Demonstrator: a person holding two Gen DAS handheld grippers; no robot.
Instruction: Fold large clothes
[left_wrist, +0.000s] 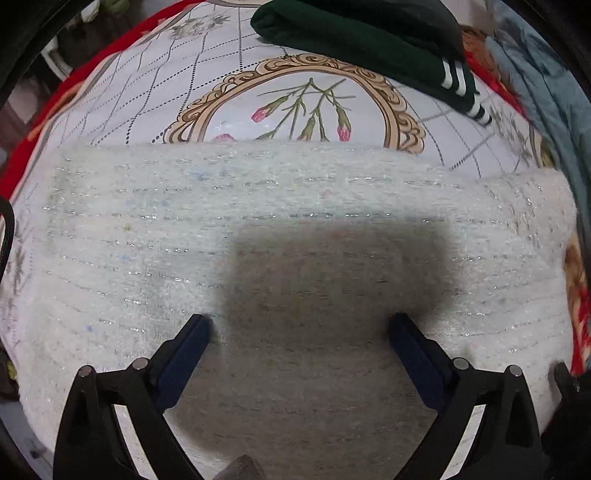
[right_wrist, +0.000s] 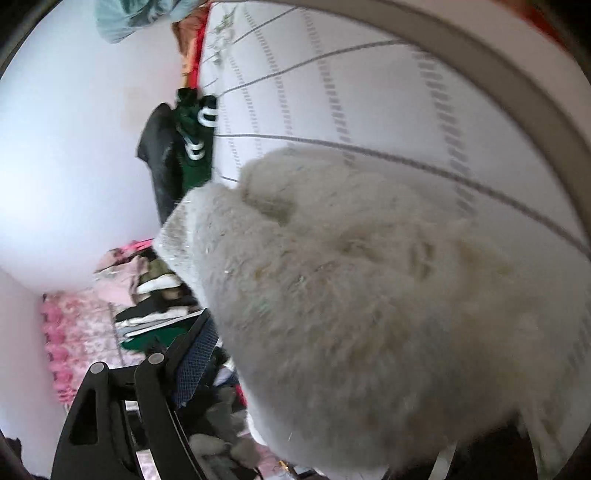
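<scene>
White fuzzy knit garment (left_wrist: 258, 221) spread flat across floral sheet (left_wrist: 295, 99), w/ silver thread rows. Left gripper (left_wrist: 299, 325) over it, fingers wide apart, nothing held. Right gripper (right_wrist: 207, 332): knit bunched up close, hides one finger; can't tell state. Dark green folded clothes (left_wrist: 354, 37) at far edge, blue fabric (left_wrist: 535, 74) beside.

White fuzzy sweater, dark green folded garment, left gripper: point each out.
white fuzzy sweater (left_wrist: 147, 236), left wrist view, flat knit body
dark green folded garment (left_wrist: 354, 40), left wrist view, top fold
left gripper (left_wrist: 300, 326), left wrist view, between open fingertips
</scene>
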